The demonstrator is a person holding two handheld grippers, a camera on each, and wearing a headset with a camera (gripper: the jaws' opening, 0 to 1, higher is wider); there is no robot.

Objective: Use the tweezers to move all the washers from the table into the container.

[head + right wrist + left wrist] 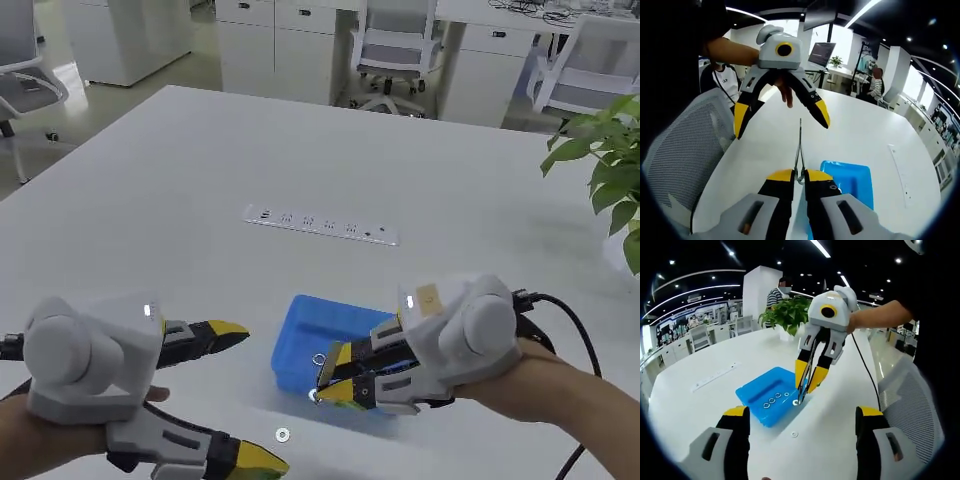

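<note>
Head view, starting at the right gripper (337,375): pressed together on the tweezers (800,145), pinching them between both jaws. Next, the left gripper (240,395): spread wide, holding nothing, held low over the table (300,150).

Follow the tweezers down in the left gripper view to tips right at the rim of the blue container (305,322), on the side facing the left gripper. Too small to tell of any washer between the tips.

Count four washers (772,401) in a row on the container floor. Find one loose washer (283,435) flat on the table just in front of the container, between the two grippers. Judge at least that one left to fetch.

Likely trouble from here, as a guess:
- Squeezing hard on a thin flat ring against a smooth top: expect a sideways flick, perhaps toward the table's near edge.
- Easing the pinch on the tweezers: expect a twist or slip in the jaws, with the tips off line and anything carried dropped short of the rim.
- Clipping the rim with the tips: probably a shove to a light tray and a rattle of the washers inside.
- Swinging the spread left gripper inward: a knock to the container or the loose washer.

Farther out, a power strip (320,225) and a plant (610,150), both well apart and no hazard.
</note>
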